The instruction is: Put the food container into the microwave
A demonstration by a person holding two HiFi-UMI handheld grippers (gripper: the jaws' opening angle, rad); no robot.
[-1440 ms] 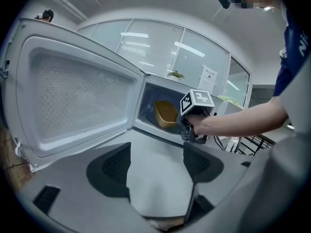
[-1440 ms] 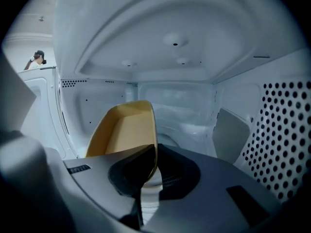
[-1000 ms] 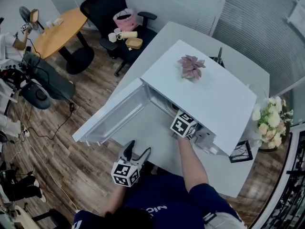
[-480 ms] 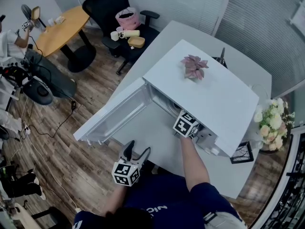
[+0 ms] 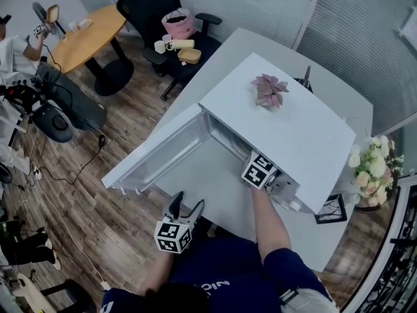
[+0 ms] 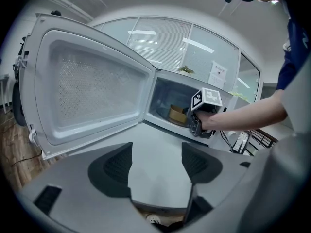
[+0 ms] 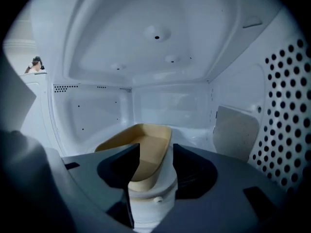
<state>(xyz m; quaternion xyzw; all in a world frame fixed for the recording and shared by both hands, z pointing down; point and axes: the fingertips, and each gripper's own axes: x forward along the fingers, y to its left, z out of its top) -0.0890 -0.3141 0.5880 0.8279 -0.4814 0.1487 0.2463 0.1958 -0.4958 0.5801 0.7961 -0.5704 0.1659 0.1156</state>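
The white microwave [image 5: 287,132] stands on a grey table [image 5: 215,188] with its door [image 5: 159,158] swung wide open to the left. My right gripper [image 5: 262,170] reaches into the cavity; only its marker cube and the forearm show in the head view. In the right gripper view the tan food container [image 7: 141,140] sits low inside the white cavity, and my right gripper [image 7: 156,149] is shut on its near right wall. From the left gripper view the container [image 6: 177,113] shows inside the oven beside the right gripper [image 6: 201,116]. My left gripper [image 5: 189,204] hovers open at the table's near edge, holding nothing.
A small pink plant [image 5: 270,89] sits on top of the microwave. A vase of flowers [image 5: 368,165] and a picture frame [image 5: 332,207] stand at the table's right end. Behind are a black chair [image 5: 156,12] with items on it and a round wooden table [image 5: 88,34].
My right gripper has pushed a little deeper into the microwave cavity with the container. The left gripper has stayed in place, open.
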